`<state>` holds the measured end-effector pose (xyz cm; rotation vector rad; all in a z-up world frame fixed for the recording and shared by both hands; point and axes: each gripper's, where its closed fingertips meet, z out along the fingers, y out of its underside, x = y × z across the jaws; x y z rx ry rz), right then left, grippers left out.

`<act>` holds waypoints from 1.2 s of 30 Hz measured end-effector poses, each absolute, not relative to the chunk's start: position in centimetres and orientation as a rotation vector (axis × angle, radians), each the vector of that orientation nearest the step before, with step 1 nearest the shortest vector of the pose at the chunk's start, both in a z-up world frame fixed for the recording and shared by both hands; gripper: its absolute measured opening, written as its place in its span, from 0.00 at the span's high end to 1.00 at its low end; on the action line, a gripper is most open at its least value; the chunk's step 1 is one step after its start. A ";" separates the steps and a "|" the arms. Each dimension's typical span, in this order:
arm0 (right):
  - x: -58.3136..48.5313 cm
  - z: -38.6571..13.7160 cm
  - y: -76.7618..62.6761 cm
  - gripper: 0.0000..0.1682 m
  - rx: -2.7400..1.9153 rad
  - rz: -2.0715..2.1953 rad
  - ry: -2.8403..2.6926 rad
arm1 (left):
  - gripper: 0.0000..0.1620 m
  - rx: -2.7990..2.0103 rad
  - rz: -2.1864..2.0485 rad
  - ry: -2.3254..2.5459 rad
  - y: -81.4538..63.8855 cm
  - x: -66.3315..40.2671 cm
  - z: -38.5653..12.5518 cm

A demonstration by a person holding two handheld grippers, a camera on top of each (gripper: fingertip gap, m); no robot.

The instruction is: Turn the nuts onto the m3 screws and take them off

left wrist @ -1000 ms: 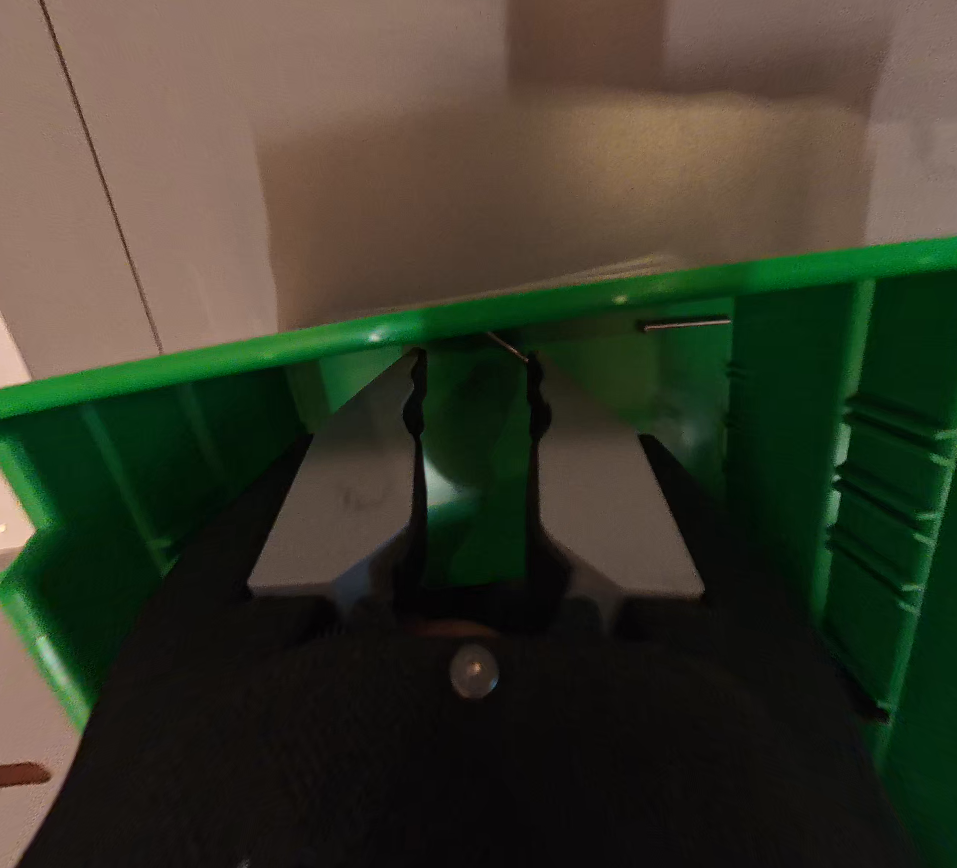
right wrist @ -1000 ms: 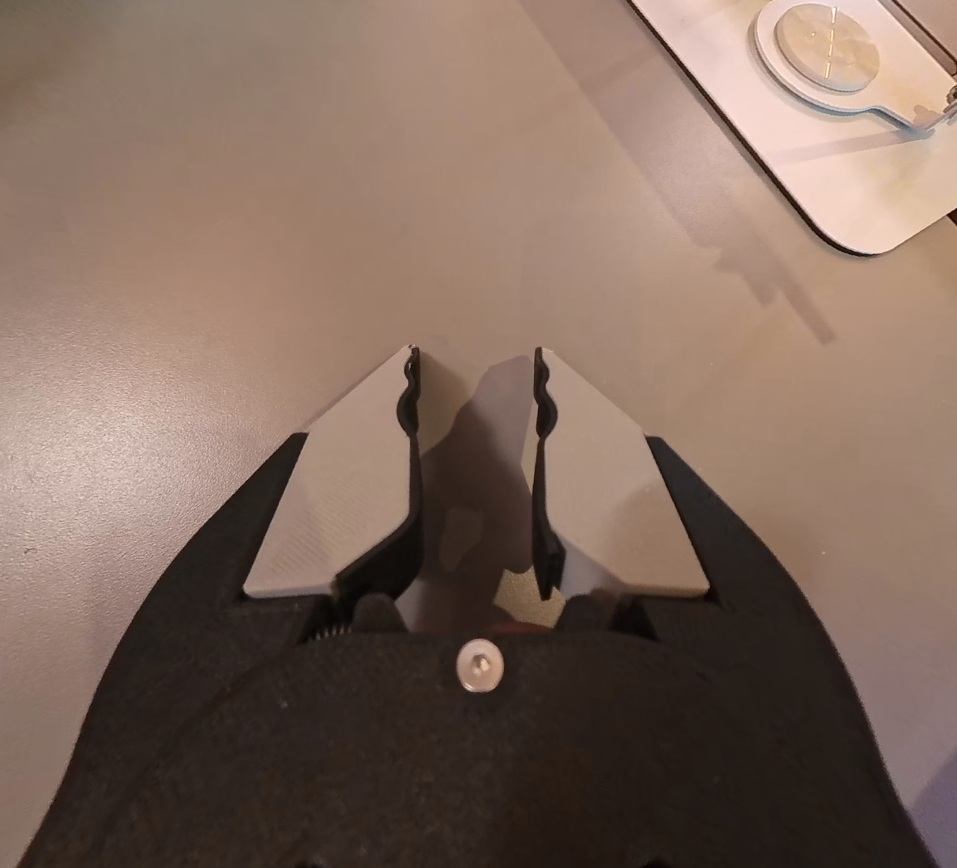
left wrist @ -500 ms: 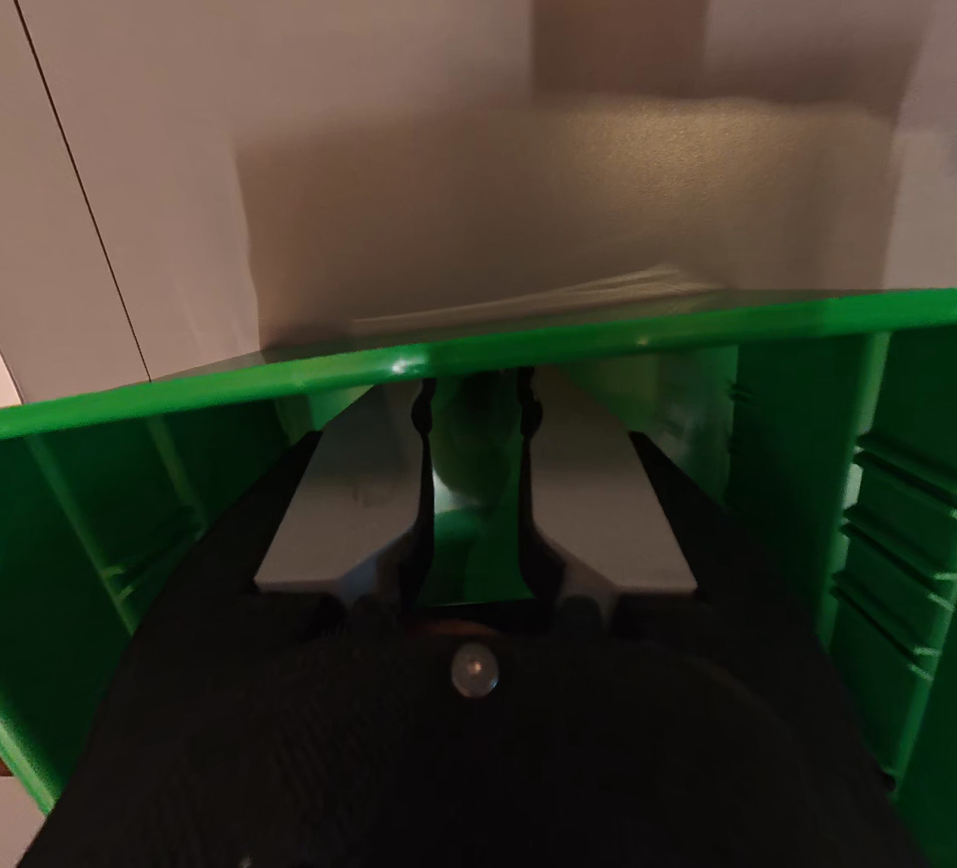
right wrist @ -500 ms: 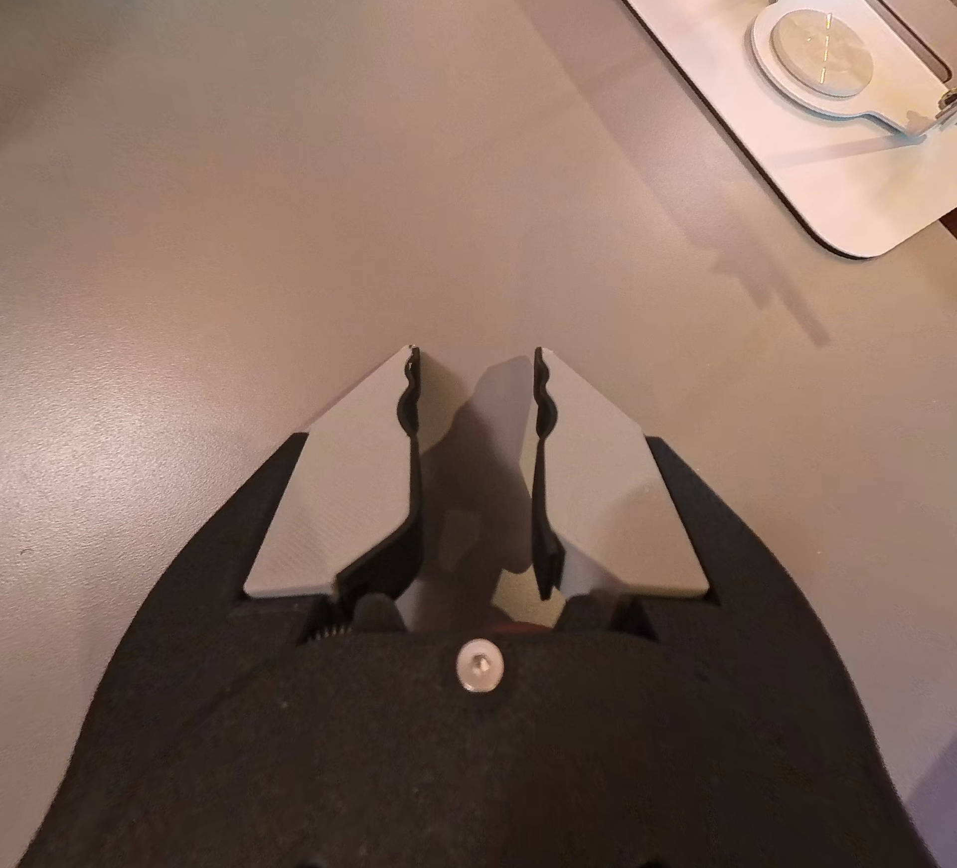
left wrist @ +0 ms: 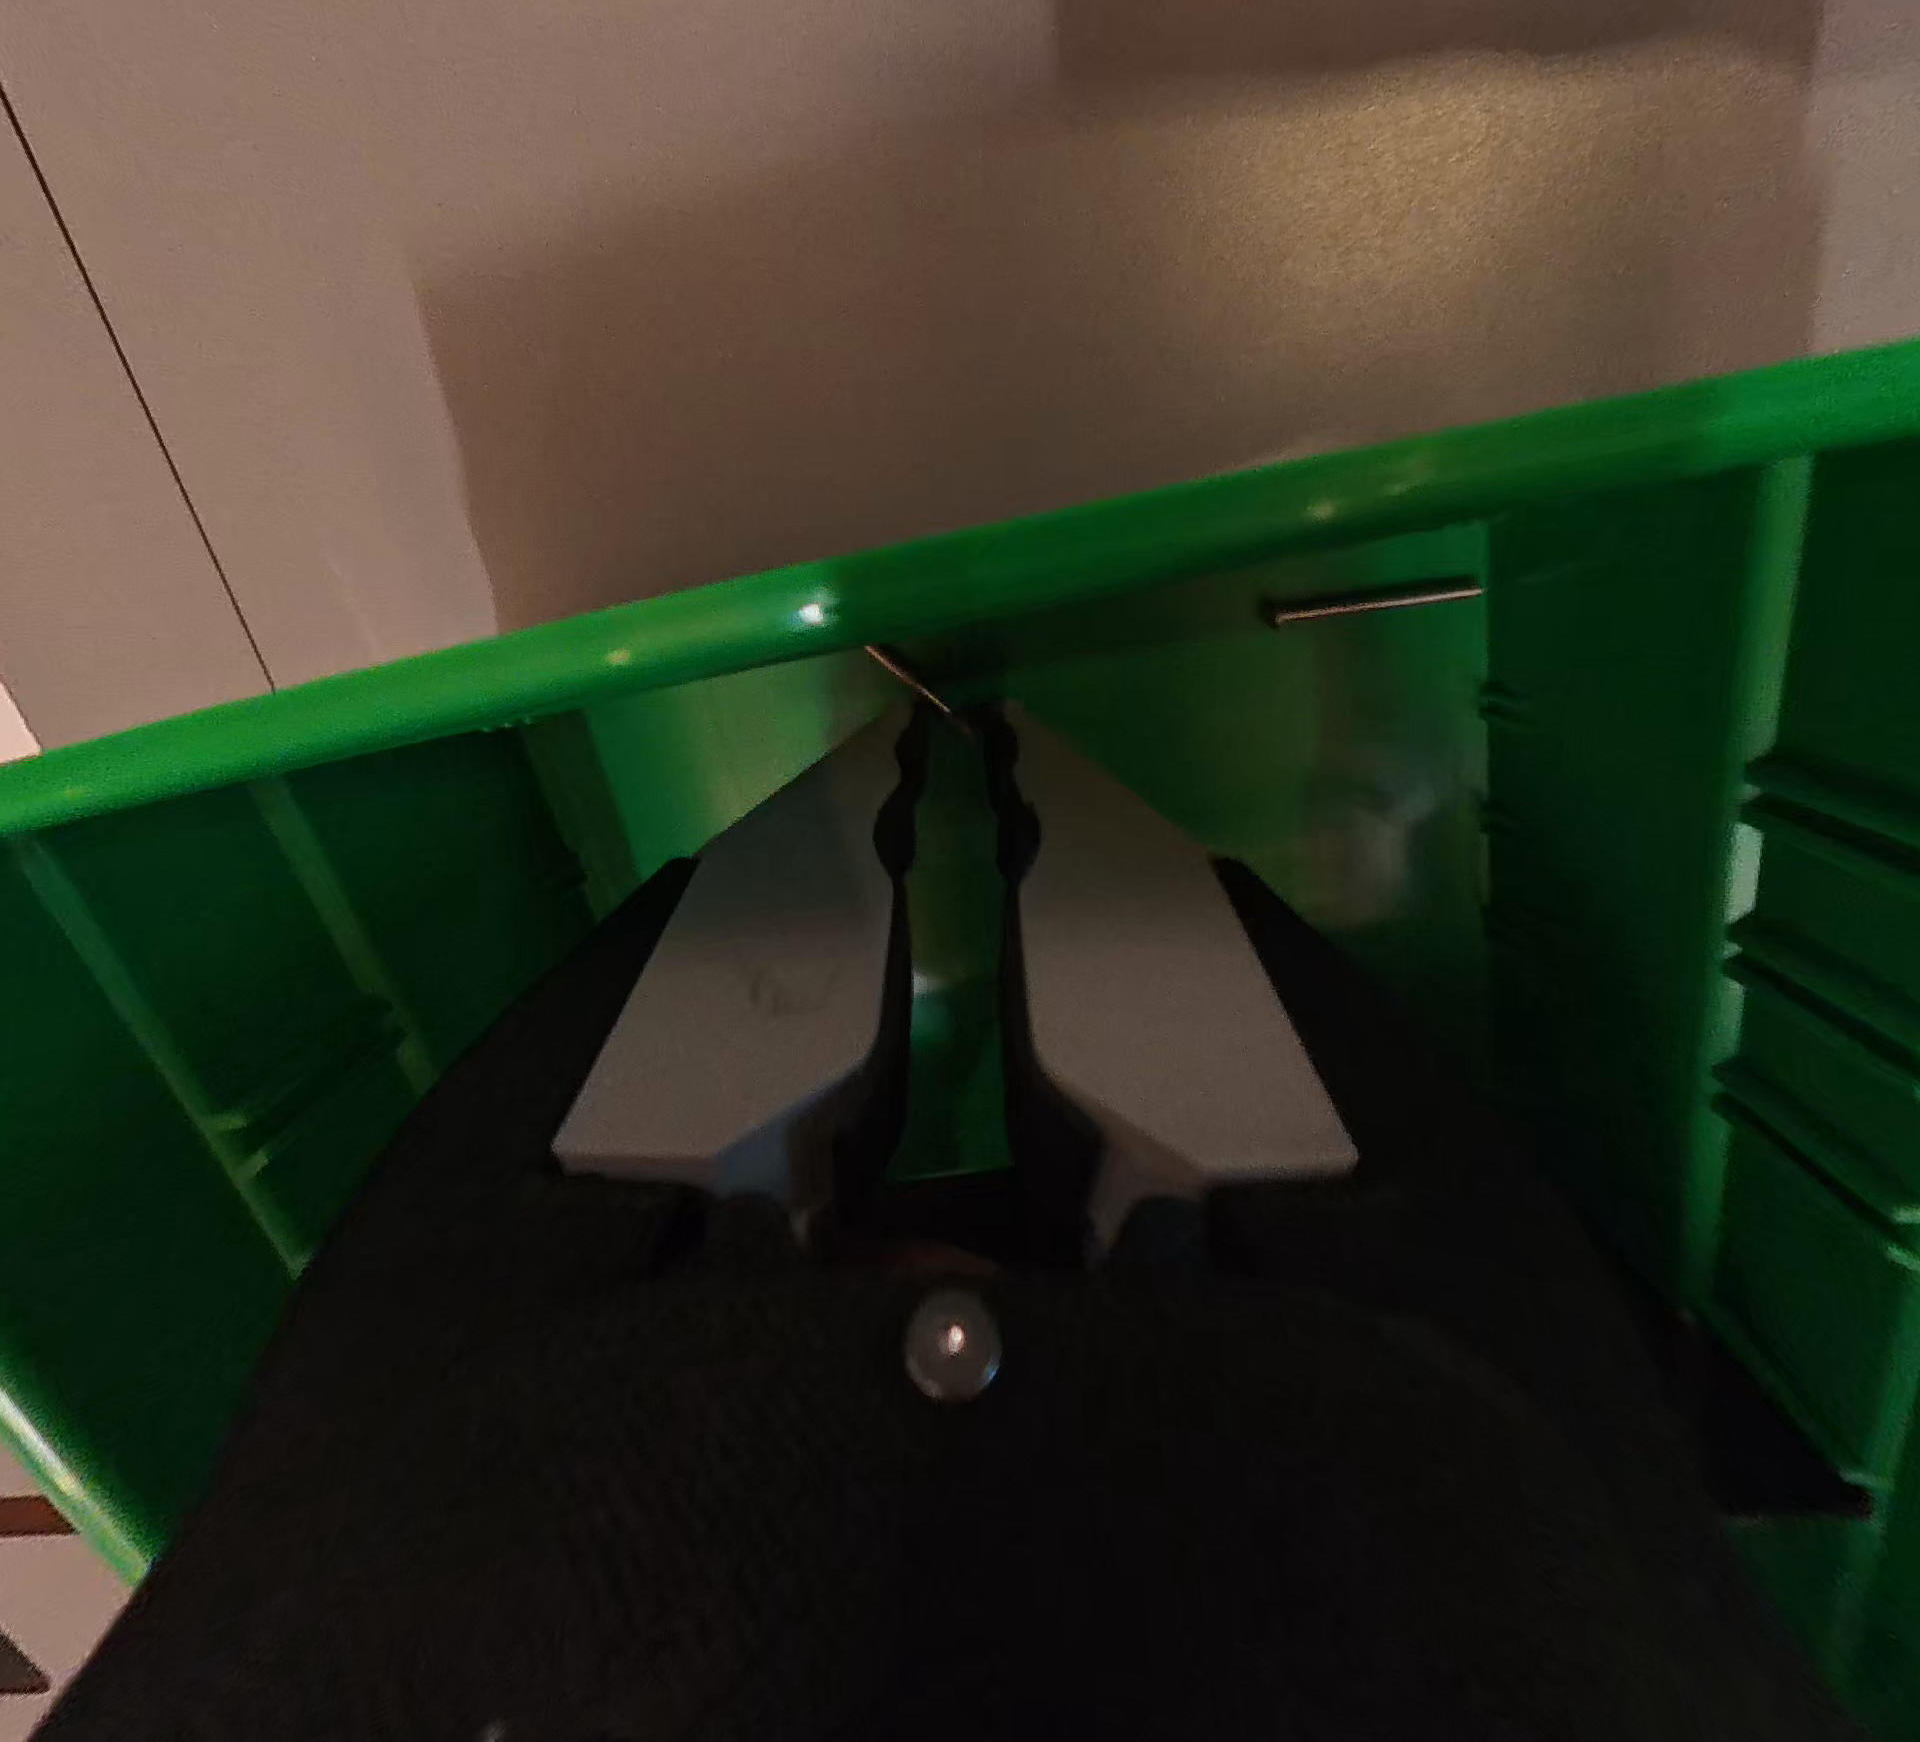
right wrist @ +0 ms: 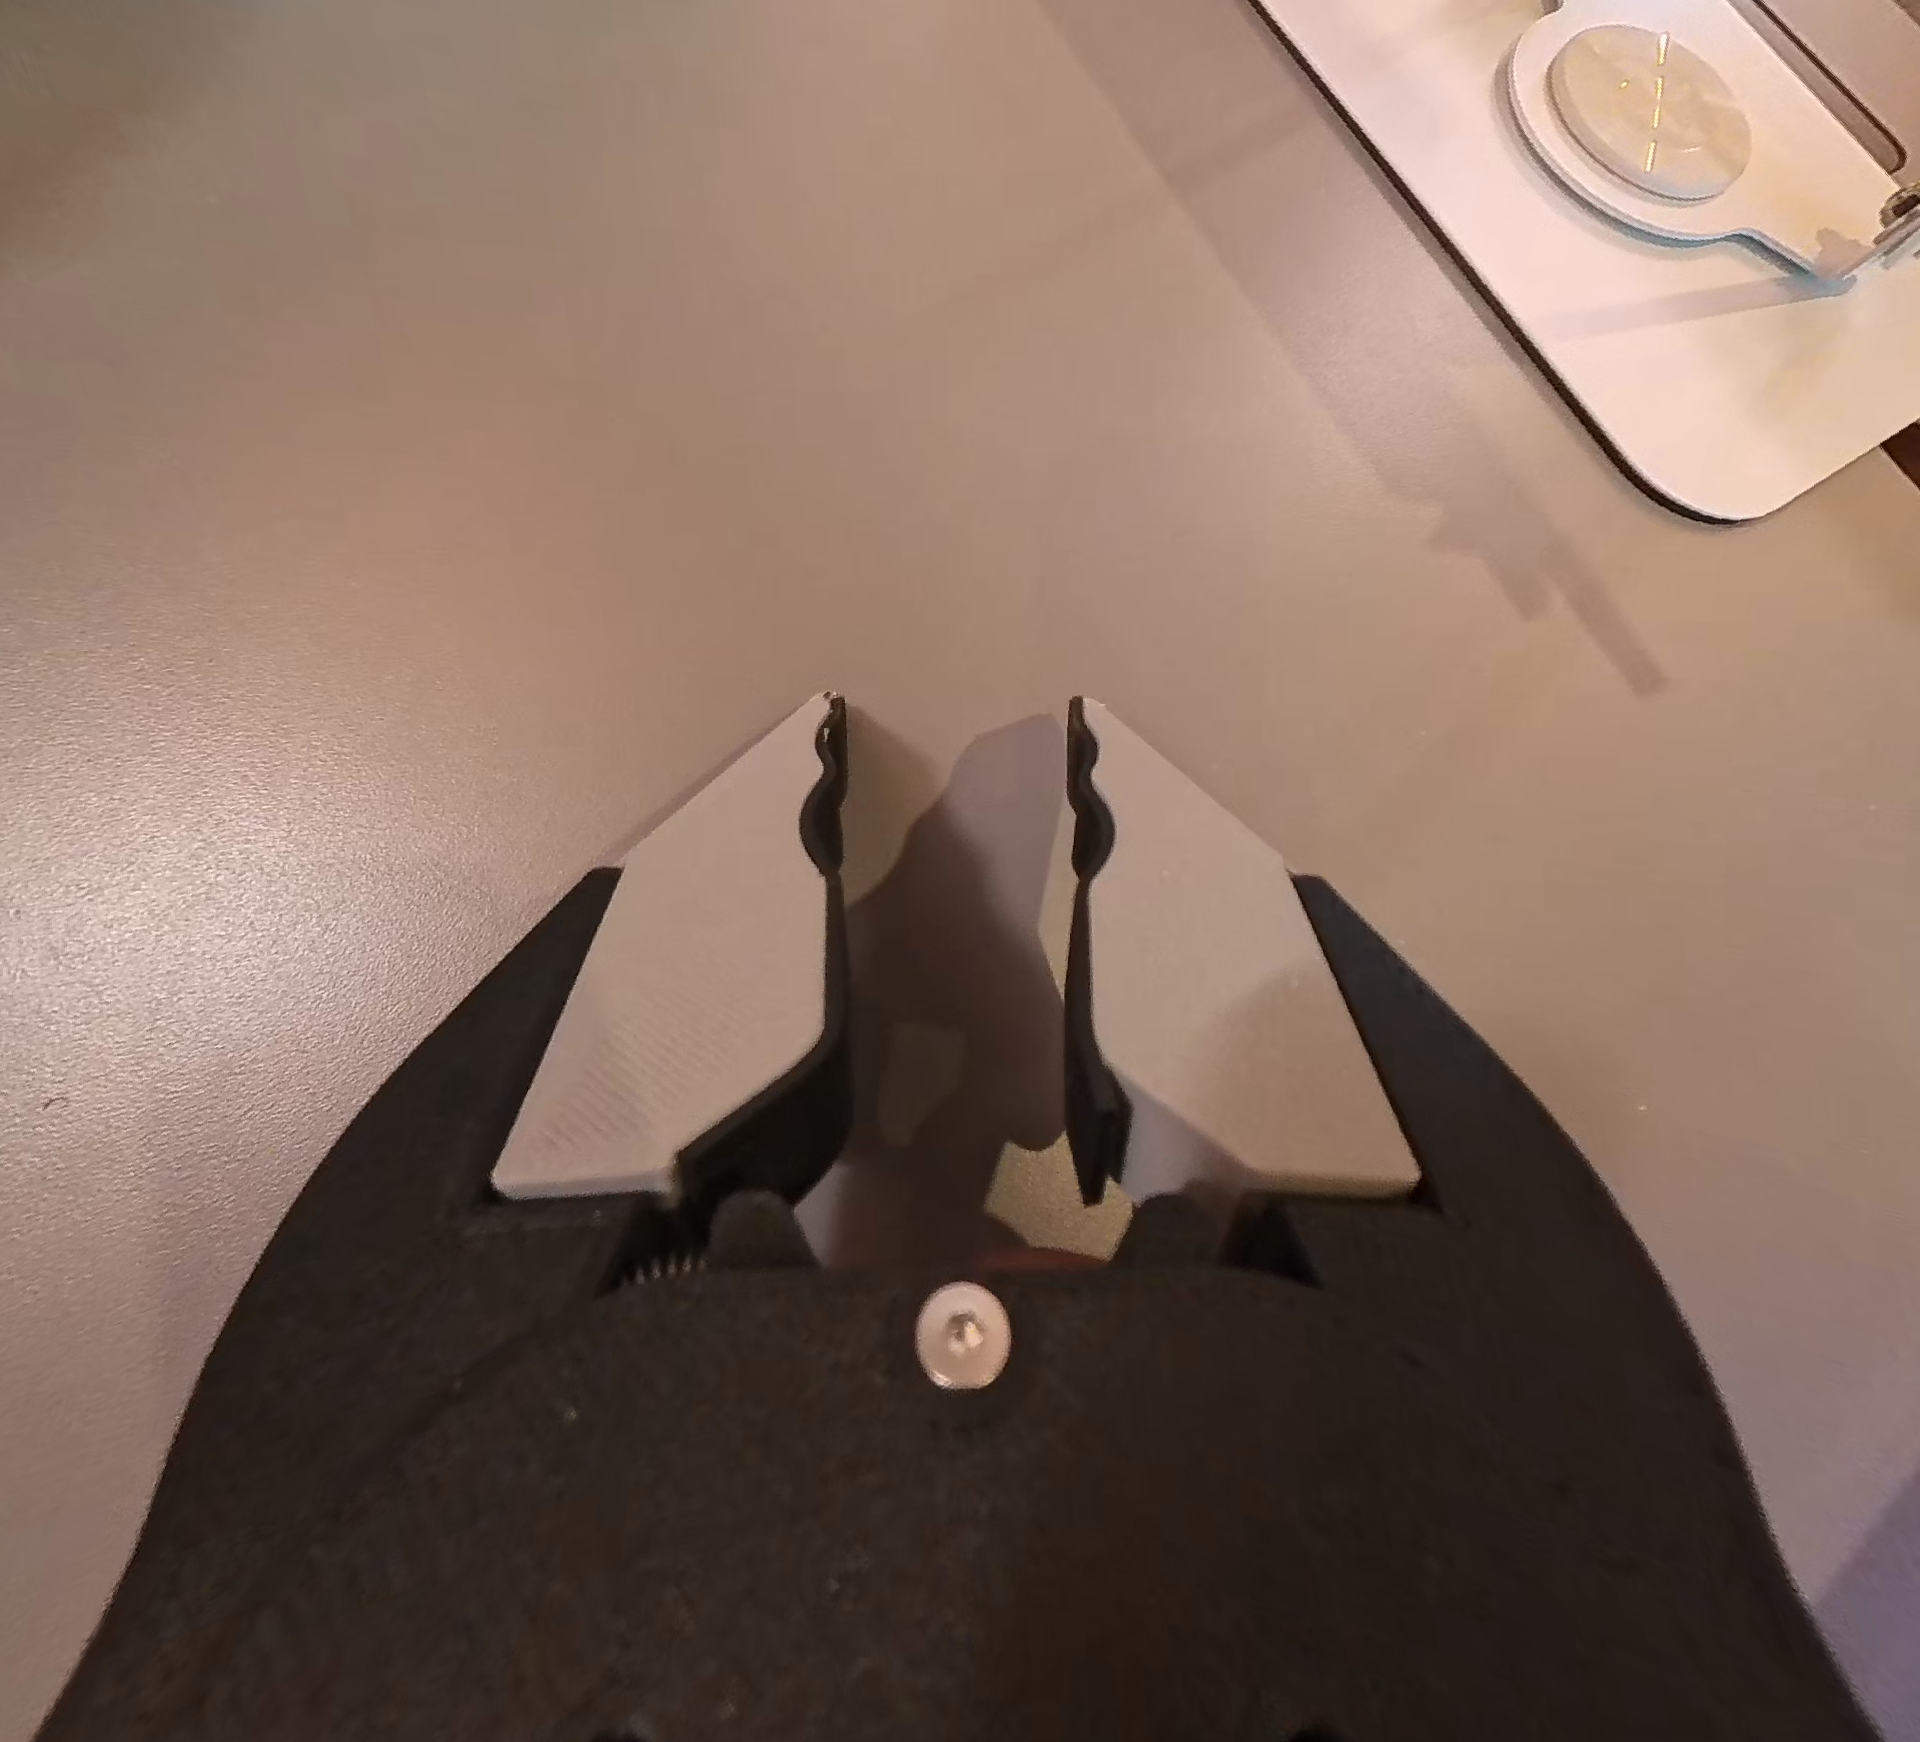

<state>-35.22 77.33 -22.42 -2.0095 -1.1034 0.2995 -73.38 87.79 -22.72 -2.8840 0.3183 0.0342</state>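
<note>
The left gripper (left wrist: 958, 724) is reaching down inside a green plastic bin (left wrist: 312, 913), its tips close under the far rim. Its jaws are standing a narrow gap apart, and a thin screw (left wrist: 912, 680) is lying slantwise right at the tips; whether the pads are actually pinching it is not clear. A second thin screw (left wrist: 1374, 603) is lying flat against the far wall, off to the right, well apart from the tips. No nuts can be made out in the dim bin.

The right gripper (right wrist: 956, 705) is hovering over the bare grey desk (right wrist: 520, 342), jaws moderately open and holding nothing. At the far right a white stand (right wrist: 1403, 61) with a round metal disc (right wrist: 1647, 111) is sitting on the desk.
</note>
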 end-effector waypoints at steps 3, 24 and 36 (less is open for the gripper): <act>-35.3 -22.4 77.2 0.77 -2.009 0.300 -1.106 | 0.97 -2.901 0.078 0.361 87.3 -74.1 -22.6; -35.2 -22.4 77.2 0.77 -2.007 0.297 -1.106 | 0.99 -2.736 -0.050 0.478 88.2 -74.7 -19.8; -35.3 -22.3 77.0 0.79 -1.984 0.263 -1.124 | 0.99 -2.758 -0.014 0.482 86.7 -74.7 -19.1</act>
